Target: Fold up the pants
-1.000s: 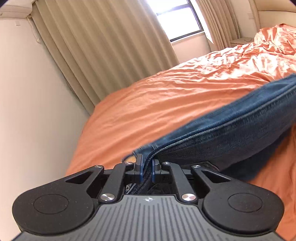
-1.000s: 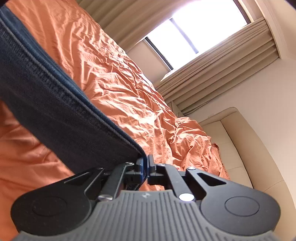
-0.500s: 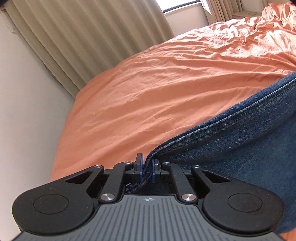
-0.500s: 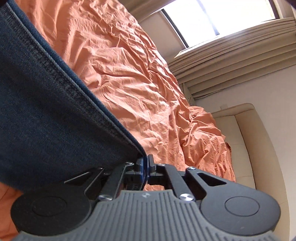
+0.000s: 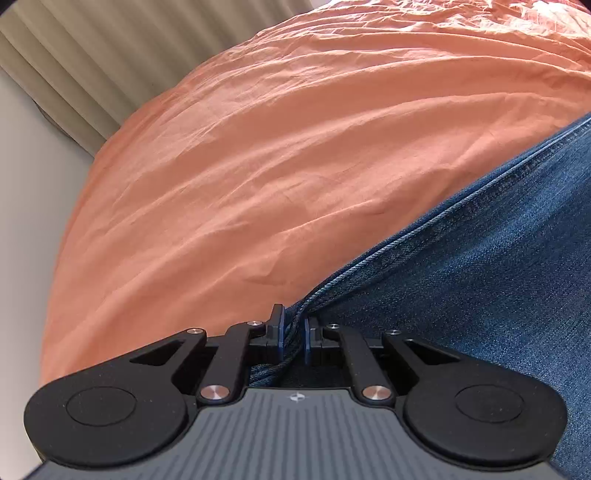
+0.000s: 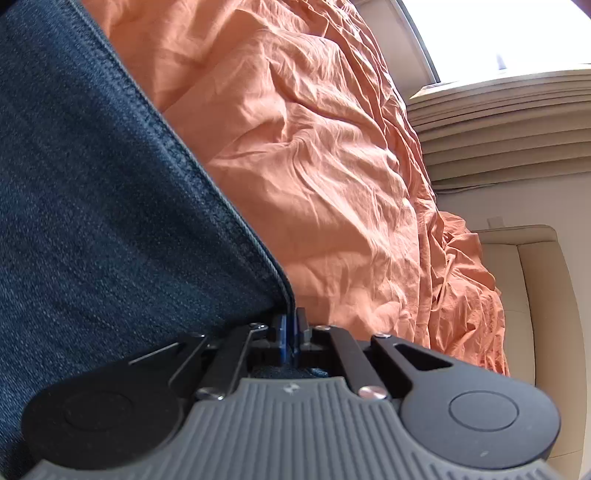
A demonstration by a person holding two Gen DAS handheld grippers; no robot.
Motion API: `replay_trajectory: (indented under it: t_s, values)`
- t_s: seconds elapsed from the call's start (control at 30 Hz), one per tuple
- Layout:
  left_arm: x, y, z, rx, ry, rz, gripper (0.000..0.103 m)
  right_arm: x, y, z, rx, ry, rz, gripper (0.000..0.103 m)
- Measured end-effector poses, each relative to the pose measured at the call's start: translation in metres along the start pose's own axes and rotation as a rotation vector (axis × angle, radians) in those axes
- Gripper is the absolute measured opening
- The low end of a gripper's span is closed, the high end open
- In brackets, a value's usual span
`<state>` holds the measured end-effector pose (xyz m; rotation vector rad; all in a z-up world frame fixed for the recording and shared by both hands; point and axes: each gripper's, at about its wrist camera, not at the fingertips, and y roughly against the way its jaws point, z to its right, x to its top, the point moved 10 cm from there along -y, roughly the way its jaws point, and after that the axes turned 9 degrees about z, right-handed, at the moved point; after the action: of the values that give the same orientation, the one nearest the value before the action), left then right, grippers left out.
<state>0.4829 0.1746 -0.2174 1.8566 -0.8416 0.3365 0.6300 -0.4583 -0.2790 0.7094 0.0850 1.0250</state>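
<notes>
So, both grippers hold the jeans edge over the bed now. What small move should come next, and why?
Probably lower both grippers together until the jeans lie flat on the orange bedsheet. The left gripper and the right gripper are each shut on the seamed edge, and the denim spans between them.

A wrinkled orange bedsheet (image 5: 295, 155) covers the bed, bunched into heavier folds toward its far right edge (image 6: 461, 295). Beige pleated curtains (image 5: 110, 55) hang beyond the bed's left corner. A cream padded headboard (image 6: 524, 295) stands beside a bright window (image 6: 498, 33).
</notes>
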Motion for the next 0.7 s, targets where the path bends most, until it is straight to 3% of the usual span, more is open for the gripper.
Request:
replay_trajectory:
  t_s: [0.2,0.43,0.53,0.6,0.63,0.67,0.7]
  values:
    - [0.021,0.050,-0.017,0.047,0.045,0.103,0.010,-0.003,0.018,0.023,-0.024,-0.043,0.021,0.000]
    - [0.021,0.017,-0.015,0.044,0.042,0.021,0.011,0.007,0.006,0.015,-0.035,-0.073,0.006,0.000]
    - [0.016,0.007,-0.016,0.048,0.054,0.006,0.026,0.003,-0.001,0.014,-0.033,-0.098,-0.014,0.006]
    - [0.015,0.008,-0.016,0.046,0.052,0.012,0.050,0.002,0.000,0.022,-0.070,-0.113,-0.008,0.044]
    - [0.017,0.010,-0.016,0.039,0.052,0.023,0.072,0.001,0.003,0.028,-0.082,-0.128,-0.003,0.049]
    - [0.019,0.014,-0.017,0.030,0.054,0.032,0.080,0.000,0.006,0.031,-0.069,-0.159,-0.002,0.052]
    - [0.021,0.017,-0.017,0.016,0.058,0.032,0.081,0.000,0.011,0.034,-0.051,-0.194,-0.002,0.052]
